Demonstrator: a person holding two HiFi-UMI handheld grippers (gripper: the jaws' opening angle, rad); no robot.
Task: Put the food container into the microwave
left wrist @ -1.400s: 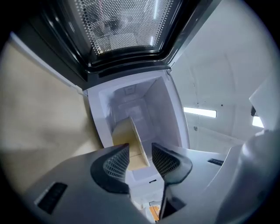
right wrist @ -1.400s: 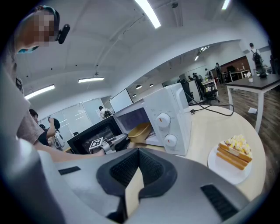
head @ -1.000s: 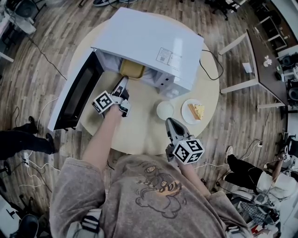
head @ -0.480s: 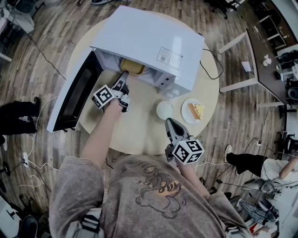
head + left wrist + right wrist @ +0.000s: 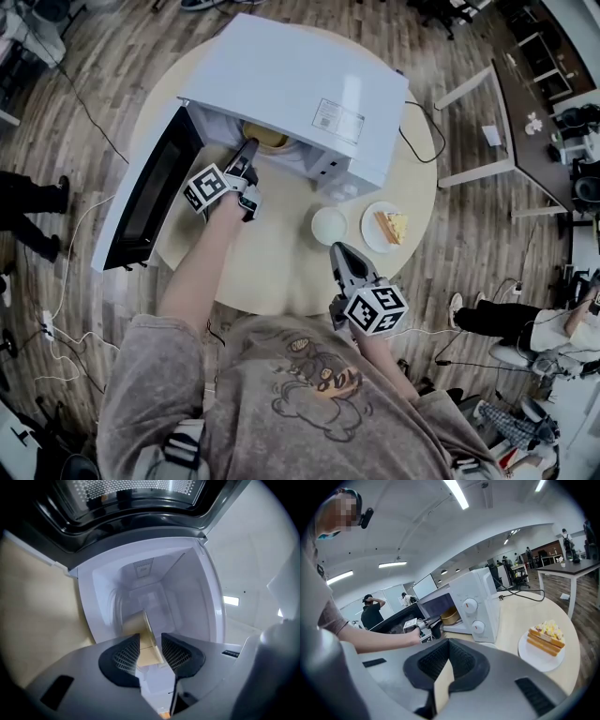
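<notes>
Nearly done: left tongs (image 5: 249, 148), just tightening on the food container (image 5: 265, 138), reach inside the microwave (image 5: 291, 84); right tongs (image 5: 337, 251) closed, empty; release remains.

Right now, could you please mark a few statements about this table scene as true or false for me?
1. The door of the microwave stands open. True.
2. The food container sits on the table beside the plate. False: it is inside the microwave, its wall pinched in the left gripper's tongs, which have just been closing.
3. The plate holds a slice of cake. True.
4. The right gripper grips the white bowl. False: its tongs are shut on nothing, above the table and apart from the bowl.
</notes>
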